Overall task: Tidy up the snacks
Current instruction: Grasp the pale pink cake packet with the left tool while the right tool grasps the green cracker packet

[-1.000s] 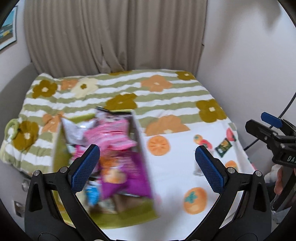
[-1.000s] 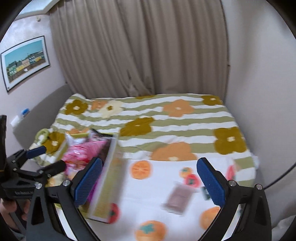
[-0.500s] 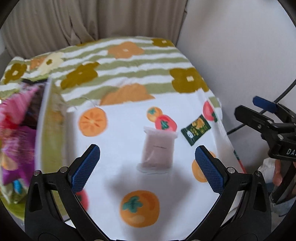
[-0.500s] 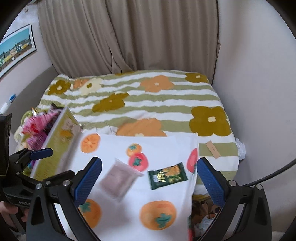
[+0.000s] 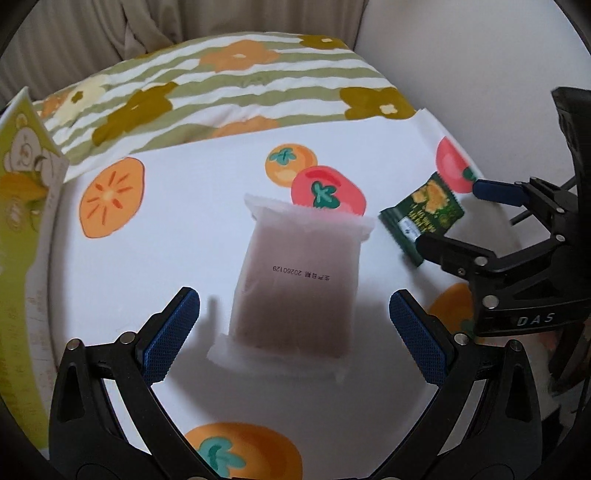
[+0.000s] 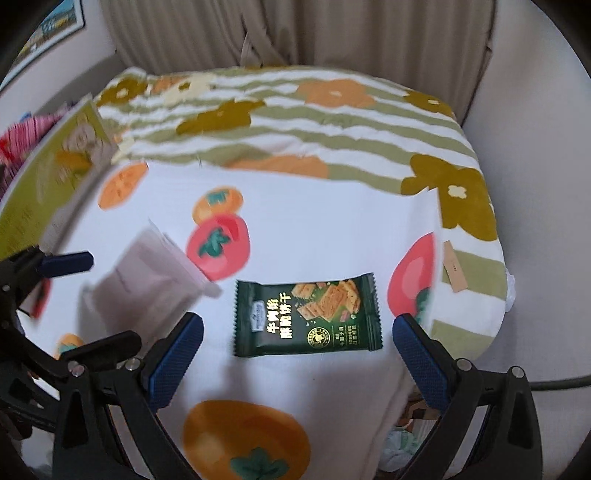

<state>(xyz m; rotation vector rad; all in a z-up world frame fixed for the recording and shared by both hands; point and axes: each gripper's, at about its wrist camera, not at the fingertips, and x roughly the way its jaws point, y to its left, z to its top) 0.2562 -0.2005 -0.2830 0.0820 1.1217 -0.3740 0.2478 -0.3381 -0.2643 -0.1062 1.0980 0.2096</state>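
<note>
A frosted white packet with a brown block inside (image 5: pixel 297 280) lies on the fruit-print cloth (image 5: pixel 184 229). My left gripper (image 5: pixel 295 336) is open and empty, hovering just above it with a finger on either side. A dark green cracker packet (image 6: pixel 306 315) lies to its right. My right gripper (image 6: pixel 299 354) is open and empty just above the green packet. In the left wrist view the right gripper (image 5: pixel 456 216) shows at the green packet (image 5: pixel 423 218). The green snack box (image 5: pixel 18 236) stands at the far left.
The bed has a green-striped flower blanket (image 6: pixel 295 122) behind the cloth. The bed's right edge drops off near the wall (image 6: pixel 535 184). A cable (image 6: pixel 554 384) runs at the right. Curtains (image 6: pixel 295 33) hang behind. Pink snack bags (image 6: pixel 22 133) stick out of the box.
Both grippers have swung right, away from the box, and come down close over the two packets. The left one now frames the frosted packet, the right one the green packet.
</note>
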